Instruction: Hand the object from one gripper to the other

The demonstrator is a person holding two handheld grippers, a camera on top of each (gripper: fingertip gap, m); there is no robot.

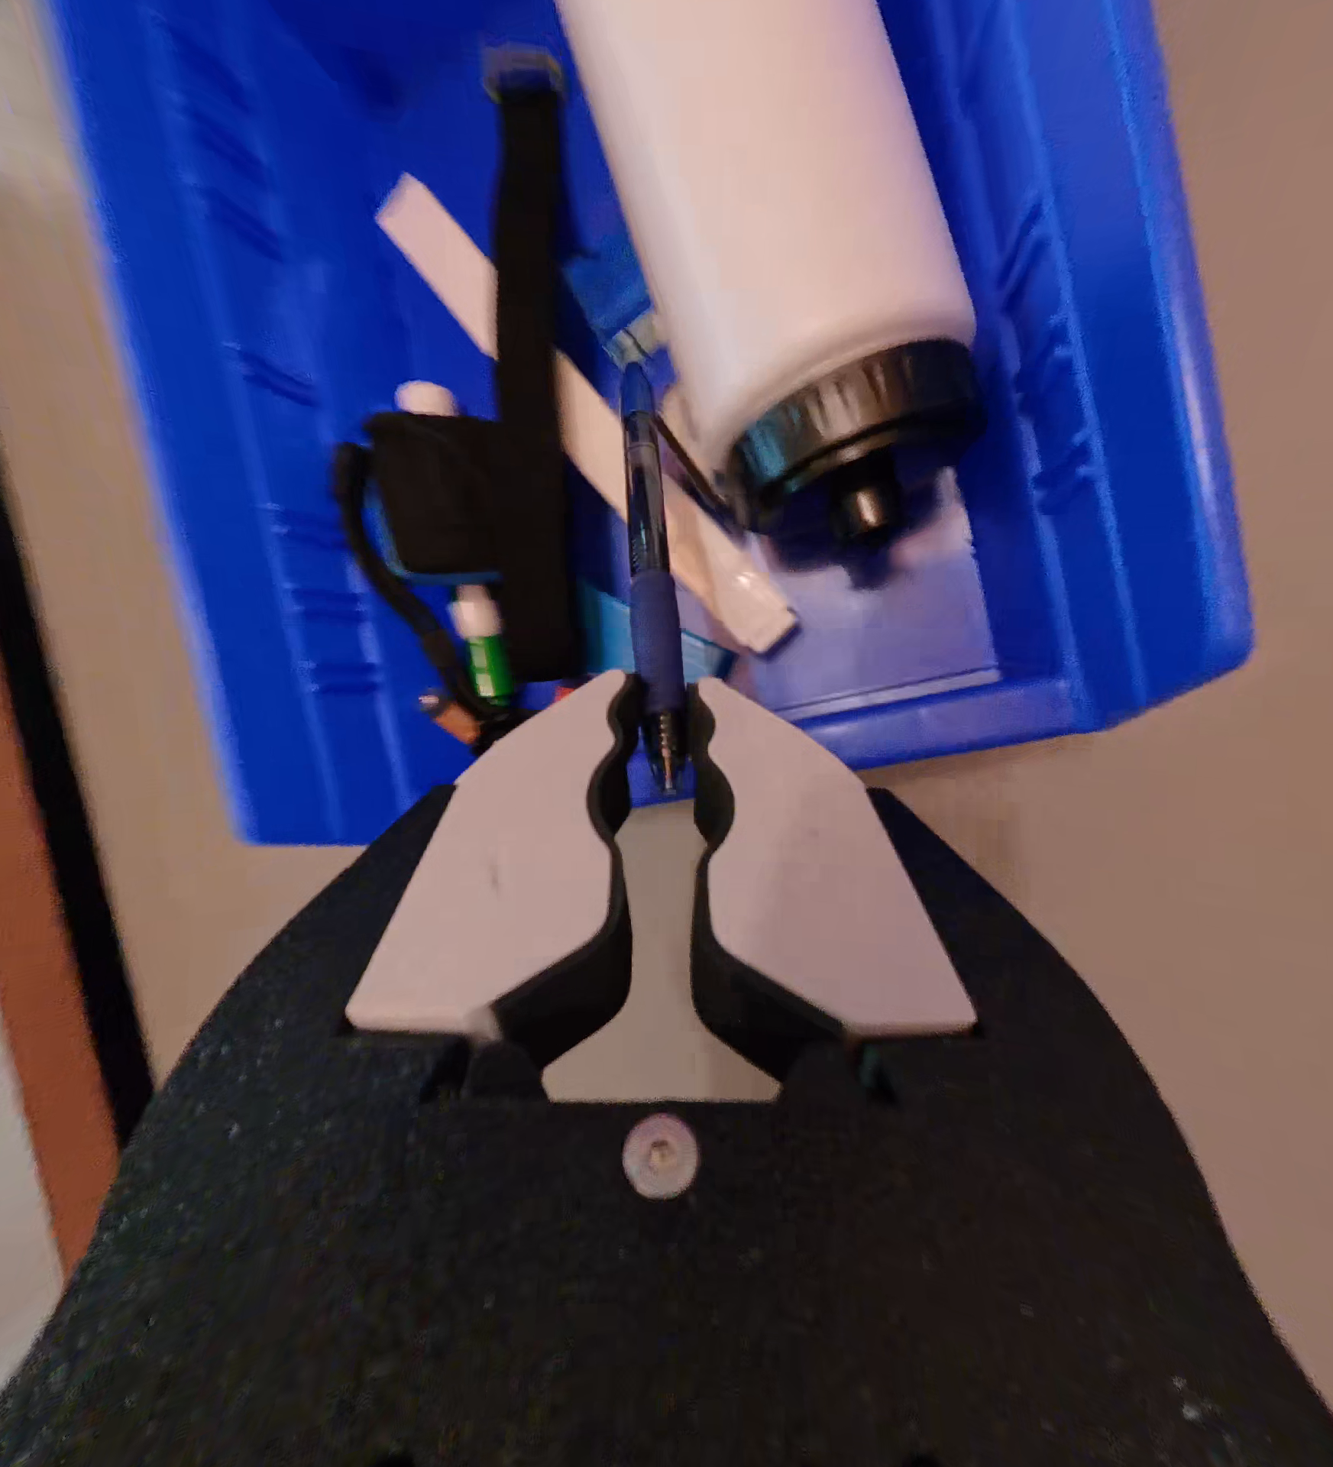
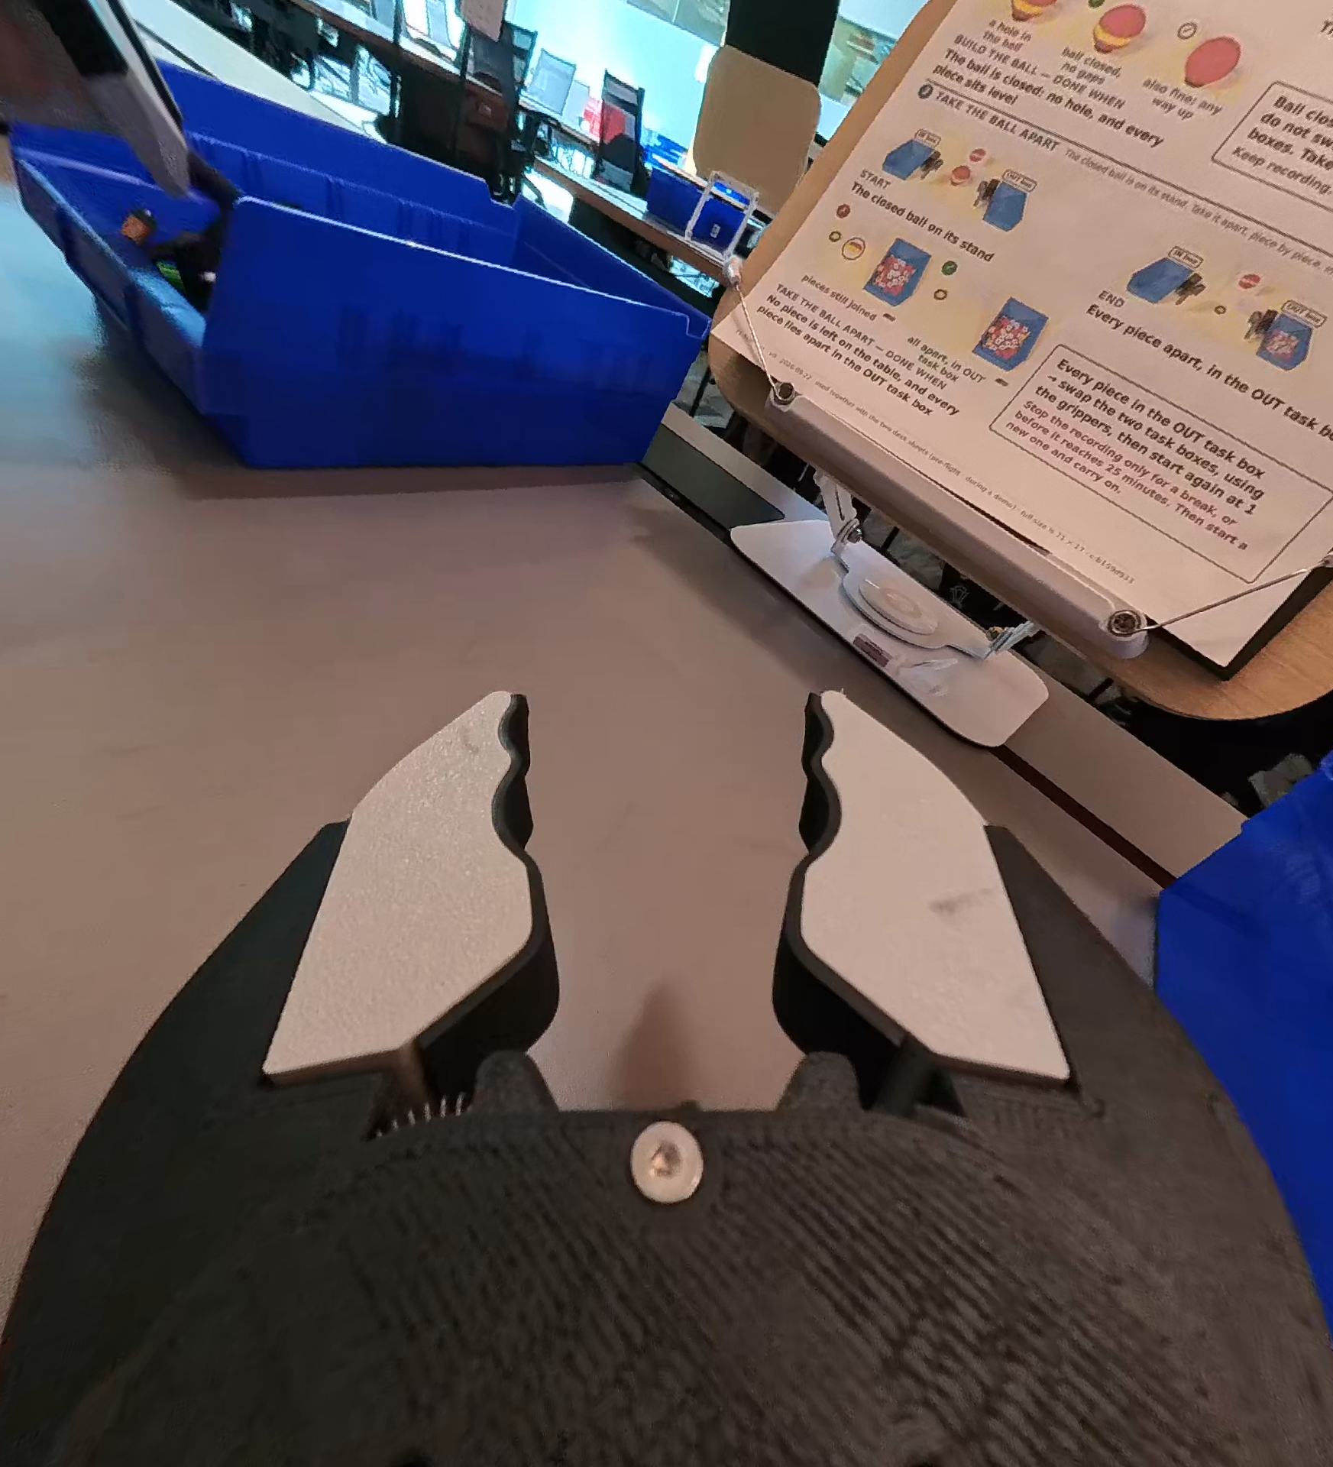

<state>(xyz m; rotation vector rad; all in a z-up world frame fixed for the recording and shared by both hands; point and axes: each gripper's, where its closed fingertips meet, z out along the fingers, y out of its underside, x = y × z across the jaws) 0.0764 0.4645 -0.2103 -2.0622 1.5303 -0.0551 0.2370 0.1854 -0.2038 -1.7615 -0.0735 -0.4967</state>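
My left gripper (image 1: 660,698) is shut on a blue pen (image 1: 649,571) near its tip end, over the front edge of a blue bin (image 1: 1123,444). The pen's rubber grip sits between the fingertips, and its barrel points away over the bin. My right gripper (image 2: 667,714) is open and empty, low over the grey table (image 2: 330,635). The left gripper (image 2: 147,135) also shows in the right wrist view at the far left, blurred, above the same blue bin (image 2: 409,333).
The bin holds a white bottle with a black cap (image 1: 790,238), a black strap (image 1: 524,317), a black pouch (image 1: 433,492), markers (image 1: 480,643) and white strips (image 1: 449,254). A document stand with a printed sheet (image 2: 1123,317) stands at the right. Another blue bin (image 2: 1298,992) sits at the right edge. My right fingertips sit around 35 cm from my left ones.
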